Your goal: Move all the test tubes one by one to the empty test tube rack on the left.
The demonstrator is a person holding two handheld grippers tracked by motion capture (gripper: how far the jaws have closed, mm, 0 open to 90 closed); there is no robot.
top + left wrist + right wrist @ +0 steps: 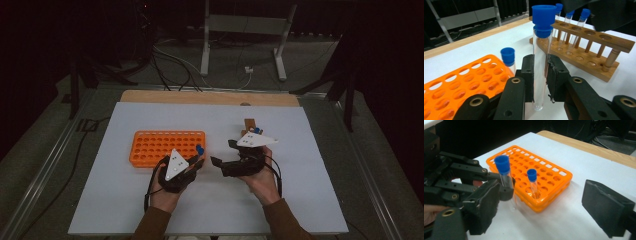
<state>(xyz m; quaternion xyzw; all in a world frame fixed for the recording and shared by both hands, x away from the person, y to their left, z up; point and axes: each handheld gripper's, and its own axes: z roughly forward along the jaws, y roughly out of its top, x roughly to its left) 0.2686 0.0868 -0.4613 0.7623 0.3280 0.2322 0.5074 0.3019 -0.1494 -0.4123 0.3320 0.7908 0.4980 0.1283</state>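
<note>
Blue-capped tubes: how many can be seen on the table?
5. One tube in the left gripper, one standing in the orange rack, three in the wooden rack; more may be hidden.

My sleeves [152,226] are brown, reaching to the wrists. Each of my grippers, left [196,161] and right [223,153], is black with a pale grey three-cornered plate [175,164] on top and a thin black cable [148,192] trailing back. Brass-coloured rivets [515,80] stud the linkage arms, and the pads [556,75] are matte black, frayed along their edges.
</note>
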